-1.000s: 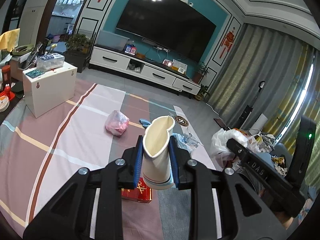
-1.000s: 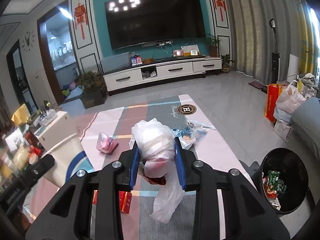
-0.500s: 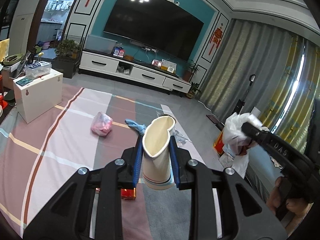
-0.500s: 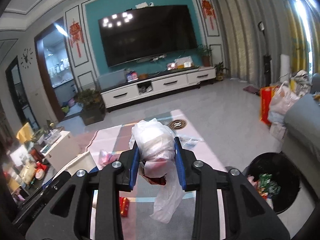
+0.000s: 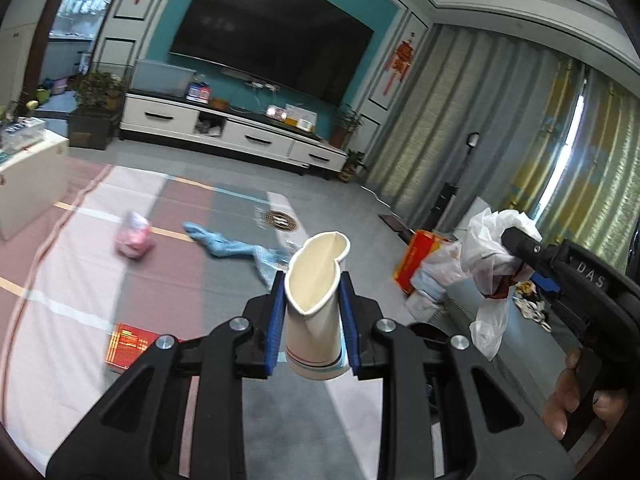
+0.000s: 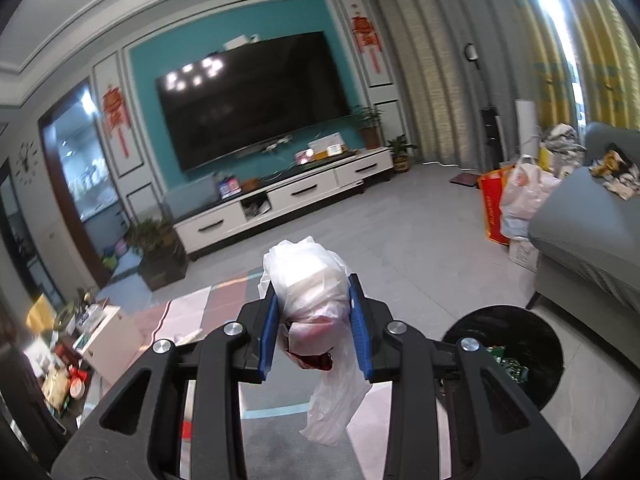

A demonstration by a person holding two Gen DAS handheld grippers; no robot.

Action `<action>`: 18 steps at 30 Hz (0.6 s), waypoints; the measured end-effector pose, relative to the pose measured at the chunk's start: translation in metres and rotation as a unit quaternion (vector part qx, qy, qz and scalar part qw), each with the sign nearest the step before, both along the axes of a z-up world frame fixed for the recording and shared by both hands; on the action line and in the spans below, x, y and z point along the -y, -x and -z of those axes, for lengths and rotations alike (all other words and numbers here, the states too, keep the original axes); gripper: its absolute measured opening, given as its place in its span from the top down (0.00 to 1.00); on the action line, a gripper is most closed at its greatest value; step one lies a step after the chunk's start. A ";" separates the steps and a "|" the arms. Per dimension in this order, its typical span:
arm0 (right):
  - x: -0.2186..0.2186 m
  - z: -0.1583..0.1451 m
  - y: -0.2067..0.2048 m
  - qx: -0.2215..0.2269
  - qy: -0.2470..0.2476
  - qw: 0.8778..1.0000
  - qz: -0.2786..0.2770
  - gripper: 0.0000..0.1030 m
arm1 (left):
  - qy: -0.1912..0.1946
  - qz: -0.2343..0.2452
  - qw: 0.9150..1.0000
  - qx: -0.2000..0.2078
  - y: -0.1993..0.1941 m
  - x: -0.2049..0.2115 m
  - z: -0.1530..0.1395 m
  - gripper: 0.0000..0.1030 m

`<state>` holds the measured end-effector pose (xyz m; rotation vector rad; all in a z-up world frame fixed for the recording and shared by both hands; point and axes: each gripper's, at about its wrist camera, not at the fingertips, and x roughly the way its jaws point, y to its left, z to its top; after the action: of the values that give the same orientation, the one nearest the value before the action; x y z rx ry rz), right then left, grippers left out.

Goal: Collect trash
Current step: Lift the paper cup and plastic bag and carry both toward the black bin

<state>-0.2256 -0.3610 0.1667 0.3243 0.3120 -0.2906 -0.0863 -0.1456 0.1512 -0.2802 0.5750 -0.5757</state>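
My left gripper [image 5: 313, 286] is shut on a squashed white paper cup [image 5: 316, 312], held upright above the striped rug. My right gripper [image 6: 316, 296] is shut on a crumpled white plastic bag [image 6: 312, 280] with something red inside; its tail hangs below the pads. In the left wrist view the right gripper [image 5: 516, 246] with the white plastic bag [image 5: 486, 256] shows at the right, a hand behind it. A black trash bin [image 6: 520, 344] holding scraps stands on the floor just right of the right gripper. On the rug lie a pink bag [image 5: 134, 234], a blue cloth [image 5: 228, 246] and a red box [image 5: 128, 344].
A grey sofa [image 6: 588, 232] stands right of the bin, with a red carton [image 6: 492, 204] and filled plastic bags [image 6: 524, 196] beside it. A white TV cabinet [image 5: 224, 136] runs along the far wall. A white box table [image 5: 28, 176] stands at the left.
Both grippers have swung to the right and risen a little, each keeping its load. The bin sits closer to the right gripper, and the rug litter has slid left in both views.
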 end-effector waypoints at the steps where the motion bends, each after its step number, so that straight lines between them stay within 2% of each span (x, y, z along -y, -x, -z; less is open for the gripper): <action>1: 0.006 -0.001 0.005 0.004 -0.003 1.000 0.011 0.68 | 0.002 0.006 1.000 -0.001 0.001 0.006 0.000 0.74; 7: 0.031 0.001 0.025 0.010 -0.007 0.998 0.057 0.68 | 0.021 0.052 0.998 -0.019 0.005 0.056 0.002 0.73; 14: 0.064 0.008 0.045 0.010 -0.026 0.993 0.112 0.68 | 0.017 0.101 0.995 -0.019 0.015 0.117 0.007 0.73; 18: 0.083 0.018 0.050 -0.010 -0.033 0.988 0.151 0.68 | 0.026 0.117 0.991 -0.052 0.014 0.143 0.019 0.73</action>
<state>-0.2758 -0.4439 0.1487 0.4358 0.2917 -0.5829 -0.0999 -0.2886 0.1320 -0.2946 0.6994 -0.8077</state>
